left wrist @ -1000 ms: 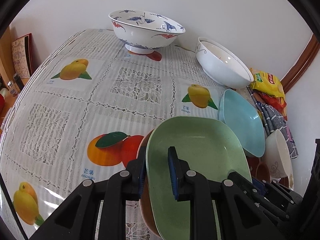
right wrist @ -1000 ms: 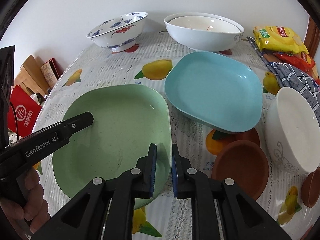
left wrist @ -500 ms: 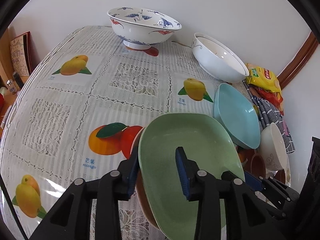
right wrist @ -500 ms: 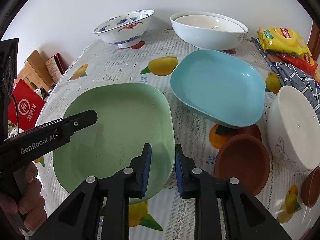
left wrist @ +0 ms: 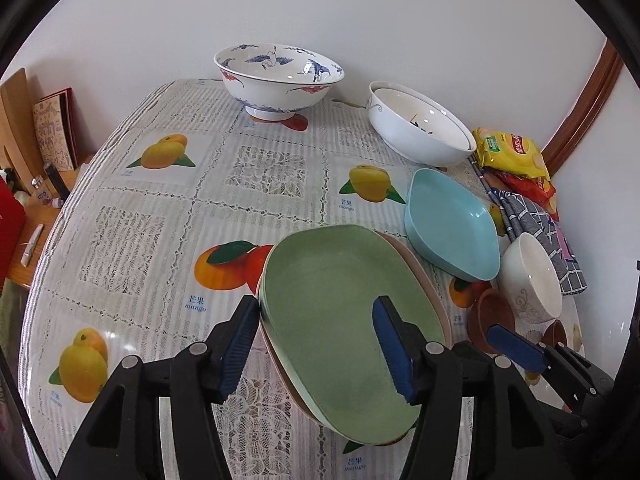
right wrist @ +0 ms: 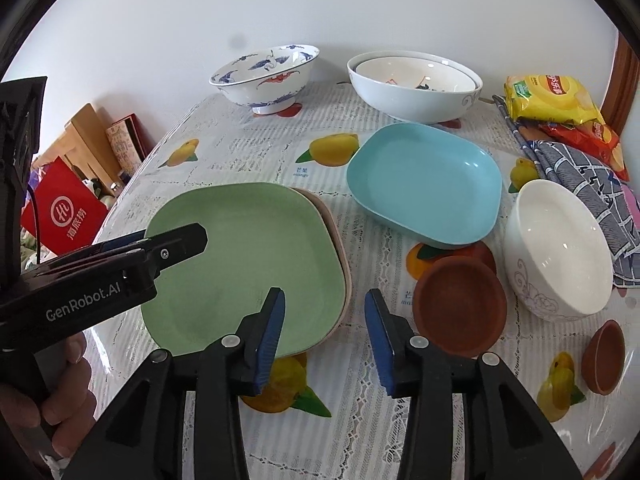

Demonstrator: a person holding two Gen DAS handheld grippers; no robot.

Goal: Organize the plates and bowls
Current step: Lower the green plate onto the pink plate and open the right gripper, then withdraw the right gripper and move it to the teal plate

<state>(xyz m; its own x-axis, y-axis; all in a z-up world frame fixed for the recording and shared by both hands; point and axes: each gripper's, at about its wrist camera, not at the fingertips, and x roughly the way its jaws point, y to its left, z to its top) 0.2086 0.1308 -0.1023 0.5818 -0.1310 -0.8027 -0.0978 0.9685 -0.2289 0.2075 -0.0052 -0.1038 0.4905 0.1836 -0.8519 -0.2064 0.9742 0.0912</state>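
bright even daylight, sharp focus, strong fisheye bending and black corner vignetting

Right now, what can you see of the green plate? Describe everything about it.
The green plate is a matte, rounded-square dish with a shallow raised rim, plastic-looking and empty. It lies flat, stacked slightly askew on a beige-pink plate whose edge peeks out on one side. Both the left gripper and right gripper are open around its edges, not clamping it.
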